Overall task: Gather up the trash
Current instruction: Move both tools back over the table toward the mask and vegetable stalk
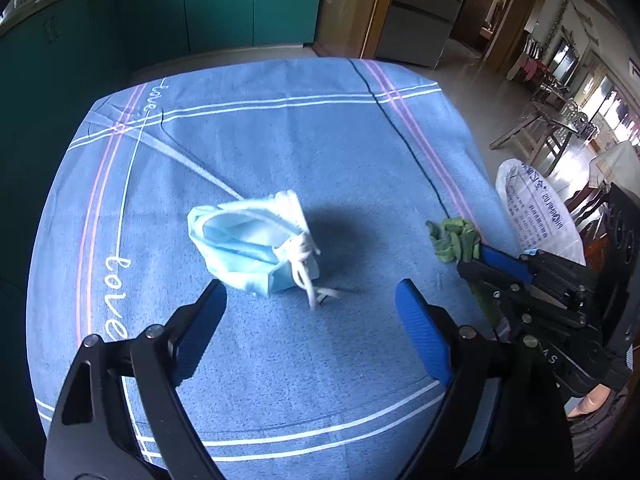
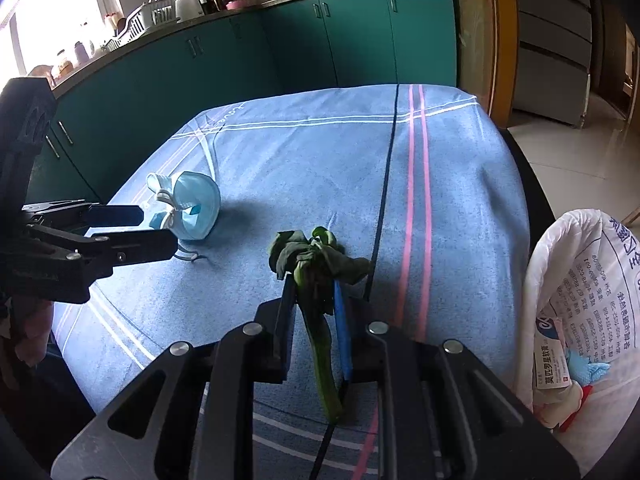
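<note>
Surface: blue striped cloth point(image 1: 280, 152) spread over a table, kitchen cabinets behind.
Item 1: crumpled blue face mask point(image 1: 252, 248), ear loops tangled, lying on the cloth near the middle; untouched.
Item 2: wilted green vegetable point(image 2: 316, 264), leafy head forward, stem running back between the fingers.
Receptacle: white plastic bag point(image 2: 576, 280), mouth open, standing just off the table's right edge; a box and other scraps already inside.
Left gripper point(image 1: 310, 308): jaws spread wide and empty, poised just short of the mask, which lies ahead of the gap rather than in it.
Right gripper point(image 2: 314, 300): clamped on the vegetable stem, held above the cloth, the bag to its right.
Step in hand: two pickups under way, judged; vegetable secured, mask not yet gripped.
Next move, left: advance so the mask sits between the pads, then close; loose loops may trail.
Next move, right: carry the vegetable over the bag's mouth and release.
</note>
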Available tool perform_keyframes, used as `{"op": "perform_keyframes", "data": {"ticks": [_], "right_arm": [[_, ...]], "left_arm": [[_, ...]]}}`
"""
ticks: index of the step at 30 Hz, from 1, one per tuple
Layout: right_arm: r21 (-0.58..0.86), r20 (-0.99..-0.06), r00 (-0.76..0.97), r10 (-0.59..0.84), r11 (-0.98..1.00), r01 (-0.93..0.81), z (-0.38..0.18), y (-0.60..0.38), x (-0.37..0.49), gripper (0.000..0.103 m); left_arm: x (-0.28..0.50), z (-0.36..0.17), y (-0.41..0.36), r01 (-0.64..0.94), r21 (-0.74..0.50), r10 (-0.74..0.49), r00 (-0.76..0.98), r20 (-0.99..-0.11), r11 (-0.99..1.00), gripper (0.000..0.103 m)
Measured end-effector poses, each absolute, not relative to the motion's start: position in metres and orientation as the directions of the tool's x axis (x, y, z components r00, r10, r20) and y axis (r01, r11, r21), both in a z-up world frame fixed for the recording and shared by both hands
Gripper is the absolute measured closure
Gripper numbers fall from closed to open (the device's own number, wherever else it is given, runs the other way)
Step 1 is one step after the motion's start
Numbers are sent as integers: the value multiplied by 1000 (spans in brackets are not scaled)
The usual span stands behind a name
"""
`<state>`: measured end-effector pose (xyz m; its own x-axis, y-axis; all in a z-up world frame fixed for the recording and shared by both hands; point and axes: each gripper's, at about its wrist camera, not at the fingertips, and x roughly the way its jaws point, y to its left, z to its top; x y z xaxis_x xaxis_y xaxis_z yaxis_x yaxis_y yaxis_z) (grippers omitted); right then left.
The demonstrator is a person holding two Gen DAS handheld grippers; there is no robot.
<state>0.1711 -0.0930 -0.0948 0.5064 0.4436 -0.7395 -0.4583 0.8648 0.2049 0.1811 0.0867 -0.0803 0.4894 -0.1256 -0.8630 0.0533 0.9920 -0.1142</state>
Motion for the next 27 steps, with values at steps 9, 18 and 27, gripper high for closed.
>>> {"op": "perform_keyframes", "data": {"ticks": [9, 18, 27], "right_arm": [[198, -738, 512, 439, 867, -458, -95, -92, 171, 61], [190, -740, 516, 431, 870, -455, -95, -91, 171, 52], [192, -734, 527, 427, 876, -442, -93, -94, 170, 39]], "left_arm": [[183, -87, 87, 39, -96, -103, 468, -878, 995, 16], [183, -93, 83, 41, -70, -81, 450, -889, 997, 16], [184, -96, 79, 52, -30, -51, 449, -892, 998, 28]]}}
